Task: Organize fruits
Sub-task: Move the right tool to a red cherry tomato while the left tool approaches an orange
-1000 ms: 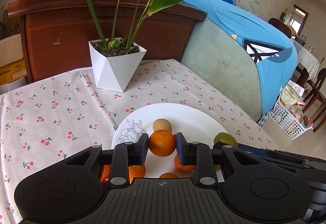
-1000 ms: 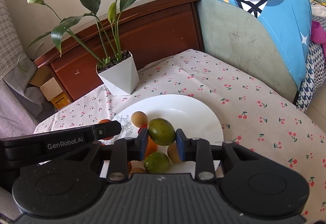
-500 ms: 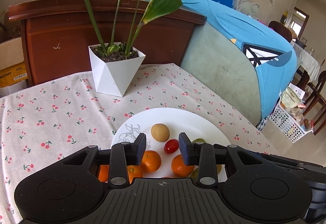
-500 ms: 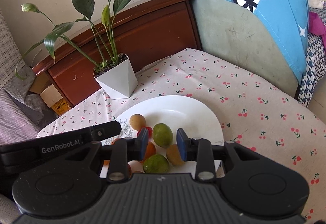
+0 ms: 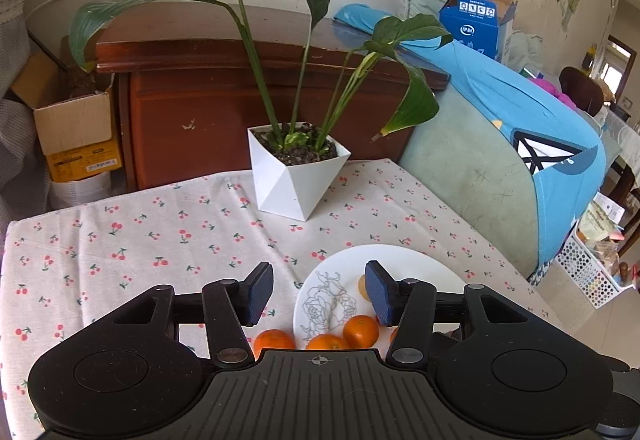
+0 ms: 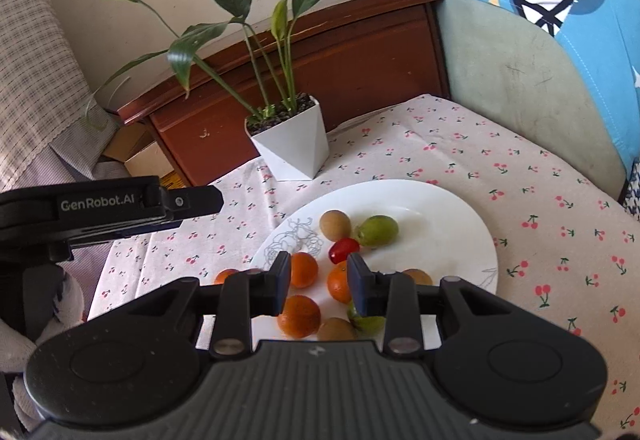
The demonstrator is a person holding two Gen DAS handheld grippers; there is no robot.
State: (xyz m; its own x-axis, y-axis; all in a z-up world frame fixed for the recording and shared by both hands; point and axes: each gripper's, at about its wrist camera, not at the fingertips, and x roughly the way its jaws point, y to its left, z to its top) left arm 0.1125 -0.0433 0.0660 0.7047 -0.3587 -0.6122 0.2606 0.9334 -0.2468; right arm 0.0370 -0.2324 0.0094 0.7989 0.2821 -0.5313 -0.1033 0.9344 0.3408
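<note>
A white plate (image 6: 452, 224) on the cherry-print tablecloth holds several fruits: oranges (image 6: 303, 269), a red tomato (image 6: 343, 249), a green fruit (image 6: 377, 230) and a tan round fruit (image 6: 335, 225). One orange (image 6: 226, 275) lies on the cloth just left of the plate; it also shows in the left wrist view (image 5: 273, 342). My left gripper (image 5: 318, 294) is open and empty above the plate's left edge (image 5: 408, 254). My right gripper (image 6: 319, 284) is open and empty above the oranges at the plate's near side.
A white angular pot with a leafy plant (image 5: 298, 176) stands on the cloth behind the plate. A wooden headboard (image 5: 192, 108) and a blue-covered cushion (image 5: 520, 144) border the table. A cardboard box (image 5: 76, 132) sits far left.
My left gripper let go of the orange and my right let go of the green fruit; both fruits now lie on the plate. Both grippers opened and drew back, the left one shifting left.
</note>
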